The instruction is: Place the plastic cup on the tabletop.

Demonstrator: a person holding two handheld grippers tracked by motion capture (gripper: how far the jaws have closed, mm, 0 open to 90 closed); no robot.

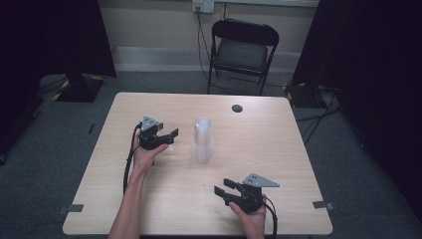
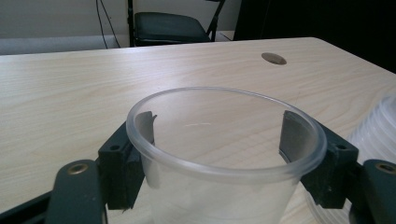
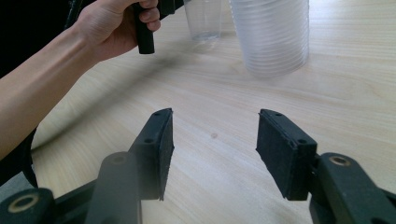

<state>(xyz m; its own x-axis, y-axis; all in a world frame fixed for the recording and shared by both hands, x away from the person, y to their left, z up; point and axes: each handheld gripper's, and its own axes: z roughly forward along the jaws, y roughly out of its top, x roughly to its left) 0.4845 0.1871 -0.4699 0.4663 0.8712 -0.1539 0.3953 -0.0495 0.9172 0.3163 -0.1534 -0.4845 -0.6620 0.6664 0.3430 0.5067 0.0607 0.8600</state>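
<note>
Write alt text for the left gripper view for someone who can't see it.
A clear plastic cup sits between the left gripper's two black jaws, one at each side of its rim. Behind it stretches a light wooden table, with a stack of cups at the right edge.

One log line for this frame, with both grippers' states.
left gripper: shut on single clear cup | right gripper: open, holding nothing | cup stack: upright mid-table

Left hand-held gripper (image 1: 164, 135) clamped, right hand-held gripper (image 1: 222, 188) agape

Soft, even overhead light; dim dark surroundings; slight close-range blur.
</note>
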